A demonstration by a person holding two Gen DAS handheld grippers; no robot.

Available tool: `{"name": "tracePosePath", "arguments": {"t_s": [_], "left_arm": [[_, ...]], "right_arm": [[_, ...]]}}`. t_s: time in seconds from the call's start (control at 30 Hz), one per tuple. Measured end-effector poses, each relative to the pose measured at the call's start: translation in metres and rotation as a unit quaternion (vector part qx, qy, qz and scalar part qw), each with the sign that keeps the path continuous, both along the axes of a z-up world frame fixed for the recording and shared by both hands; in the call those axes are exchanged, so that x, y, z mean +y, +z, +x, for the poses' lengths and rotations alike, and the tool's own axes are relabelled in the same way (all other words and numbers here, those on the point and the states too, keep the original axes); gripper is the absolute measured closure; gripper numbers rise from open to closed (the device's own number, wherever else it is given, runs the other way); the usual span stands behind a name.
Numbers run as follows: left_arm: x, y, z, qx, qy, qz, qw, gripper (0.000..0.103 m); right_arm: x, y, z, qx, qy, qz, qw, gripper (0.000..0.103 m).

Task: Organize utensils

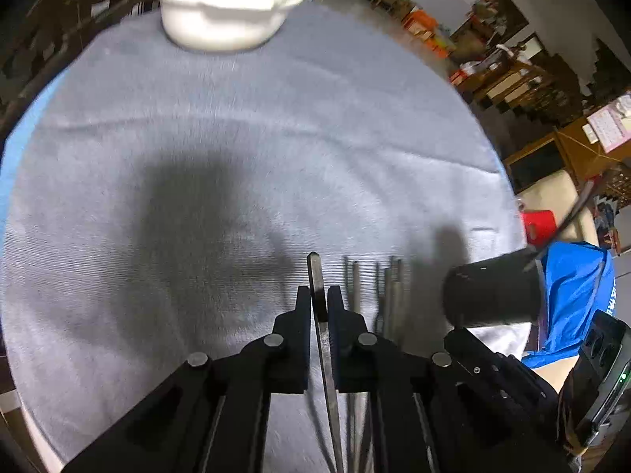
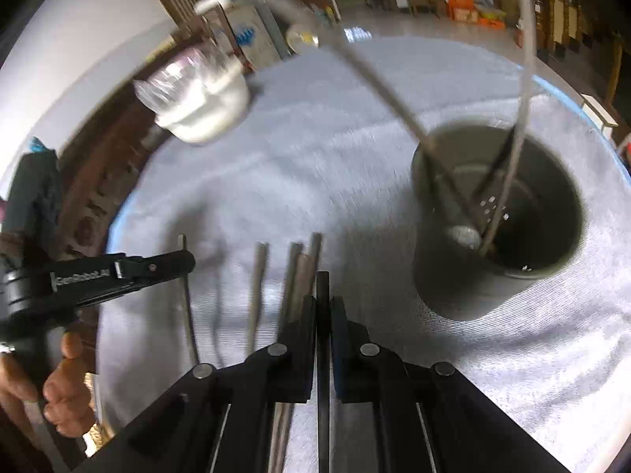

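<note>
My left gripper (image 1: 318,295) is shut on the handle of a flat steel utensil (image 1: 315,276) that sticks forward between the fingers. Several more steel utensil handles (image 1: 388,291) lie side by side on the grey cloth just right of it. My right gripper (image 2: 323,307) is shut on a dark utensil handle (image 2: 322,287), with other handles (image 2: 294,276) lying just left of it. A dark round holder (image 2: 497,220) stands upright on the cloth to the right, with utensils (image 2: 394,98) leaning in it. The left gripper also shows in the right wrist view (image 2: 185,262).
A white bowl with clear plastic on top (image 1: 224,12) stands at the far edge of the round table covered by a grey cloth (image 1: 236,126). The holder (image 1: 493,291) shows at the right in the left wrist view. Furniture and boxes stand beyond the table.
</note>
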State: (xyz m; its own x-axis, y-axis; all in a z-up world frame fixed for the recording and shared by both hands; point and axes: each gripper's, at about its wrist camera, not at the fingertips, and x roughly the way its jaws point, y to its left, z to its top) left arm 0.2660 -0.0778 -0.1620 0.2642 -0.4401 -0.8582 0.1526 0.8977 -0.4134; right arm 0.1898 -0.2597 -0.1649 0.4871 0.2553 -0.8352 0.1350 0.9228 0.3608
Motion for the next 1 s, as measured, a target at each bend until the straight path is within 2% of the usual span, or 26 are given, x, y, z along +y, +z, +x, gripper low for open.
{"name": "tracePosePath", "arguments": {"t_s": [0.17, 0.43, 0.53, 0.63, 0.77, 0.87, 0.9, 0.93, 1.0], "left_arm": [[-0.001, 0.039, -0.023, -0.050, -0.014, -0.011, 0.9986, 0.097], [-0.004, 0.106, -0.068, -0.143, -0.046, -0.014, 0.9885, 0.098], [-0.007, 0.119, -0.079, -0.175, -0.056, 0.011, 0.9829, 0.098], [0.003, 0.109, -0.064, -0.148, -0.038, 0.015, 0.9881, 0.098], [0.016, 0.064, -0.018, -0.067, 0.001, 0.039, 0.9970, 0.098], [0.017, 0.027, 0.008, -0.012, 0.011, 0.064, 0.9978, 0.097], [0.014, 0.016, 0.015, 0.005, 0.010, 0.069, 0.9976, 0.092], [0.010, 0.008, 0.019, 0.019, 0.006, 0.070, 0.9973, 0.081], [-0.001, -0.011, 0.032, 0.040, 0.008, 0.096, 0.9945, 0.072]], "right_arm": [[-0.012, 0.031, -0.026, -0.053, -0.001, 0.016, 0.998, 0.095], [-0.034, 0.092, -0.070, -0.135, -0.005, 0.021, 0.991, 0.095], [-0.036, 0.105, -0.080, -0.153, -0.004, 0.014, 0.988, 0.095], [-0.039, 0.106, -0.084, -0.152, -0.006, 0.016, 0.988, 0.095], [-0.039, 0.099, -0.081, -0.146, -0.008, 0.027, 0.989, 0.095], [-0.039, 0.098, -0.079, -0.145, -0.006, 0.031, 0.989, 0.095], [-0.039, 0.098, -0.078, -0.144, -0.004, 0.033, 0.989, 0.095], [-0.039, 0.098, -0.076, -0.143, -0.004, 0.034, 0.989, 0.095], [-0.039, 0.097, -0.075, -0.141, -0.004, 0.035, 0.989, 0.095]]}}
